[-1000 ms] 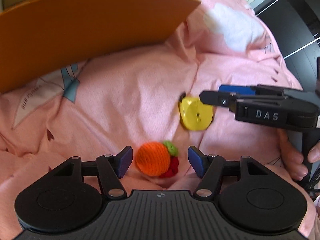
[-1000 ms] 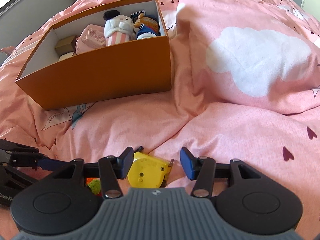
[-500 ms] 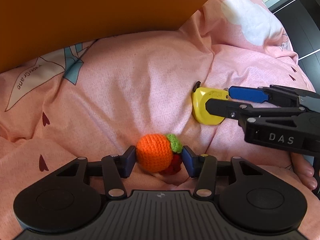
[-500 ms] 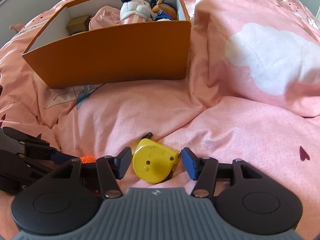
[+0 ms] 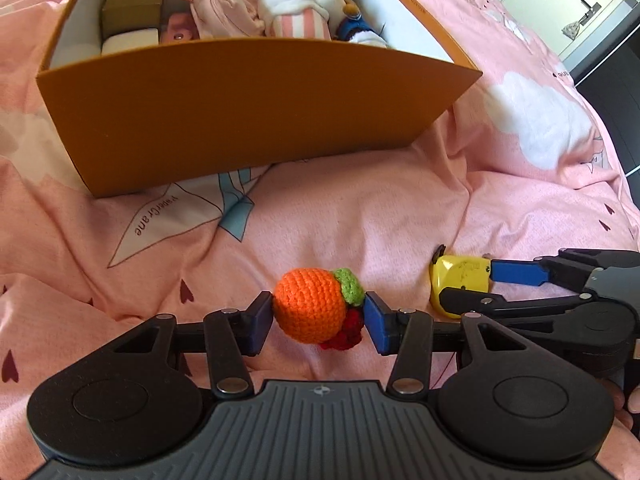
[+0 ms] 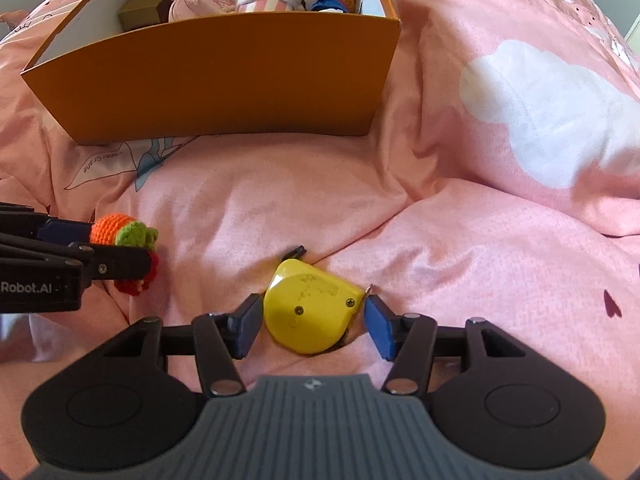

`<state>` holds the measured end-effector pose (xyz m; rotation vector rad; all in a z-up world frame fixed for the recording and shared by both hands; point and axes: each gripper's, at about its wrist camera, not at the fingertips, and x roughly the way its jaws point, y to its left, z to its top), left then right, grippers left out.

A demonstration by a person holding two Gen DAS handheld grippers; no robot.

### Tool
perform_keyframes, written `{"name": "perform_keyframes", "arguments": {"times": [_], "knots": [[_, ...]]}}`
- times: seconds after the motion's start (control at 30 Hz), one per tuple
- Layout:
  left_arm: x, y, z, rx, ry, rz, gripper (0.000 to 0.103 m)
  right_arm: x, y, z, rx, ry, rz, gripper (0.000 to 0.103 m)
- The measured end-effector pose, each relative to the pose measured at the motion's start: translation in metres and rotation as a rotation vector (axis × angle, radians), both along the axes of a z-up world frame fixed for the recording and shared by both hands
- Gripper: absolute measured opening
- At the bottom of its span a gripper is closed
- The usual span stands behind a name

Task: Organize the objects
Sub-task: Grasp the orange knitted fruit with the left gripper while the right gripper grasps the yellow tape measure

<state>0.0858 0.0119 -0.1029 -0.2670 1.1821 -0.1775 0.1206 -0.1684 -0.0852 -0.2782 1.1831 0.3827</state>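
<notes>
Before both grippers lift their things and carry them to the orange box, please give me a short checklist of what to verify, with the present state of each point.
1. Left gripper grips the crocheted orange toy: ok, both pads press its sides after the jaws have just been closing.
2. Right gripper grips the yellow tape measure: ok, pads touch both sides.
3. Tape measure lifted off the pink duvet: cannot tell.
4. Free room in the orange box: ok, bare floor at its left end.
5. Path to the box free: ok, only duvet lies between.
6. Grippers apart from each other: ok.
</notes>
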Motion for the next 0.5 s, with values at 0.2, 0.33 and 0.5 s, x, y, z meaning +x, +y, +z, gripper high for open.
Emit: {"name": "perform_keyframes", "arguments": {"times": [0.2,0.33,0.5], "knots": [[0.0,0.001,0.004,-0.008,-0.019,0.008,0.056,0.005,0.012,-0.008,-0.037,0.003,0.024,0.058],[0.003,0.004,0.006,-0.012,-0.031,0.015,0.056,0.003,0.018,-0.011,-0.066,-0.015,0.051,0.057],[0.001,0.006,0.015,-0.02,-0.059,0.012,0.056,0.0,0.015,-0.004,-0.071,-0.055,0.055,0.033]]}}
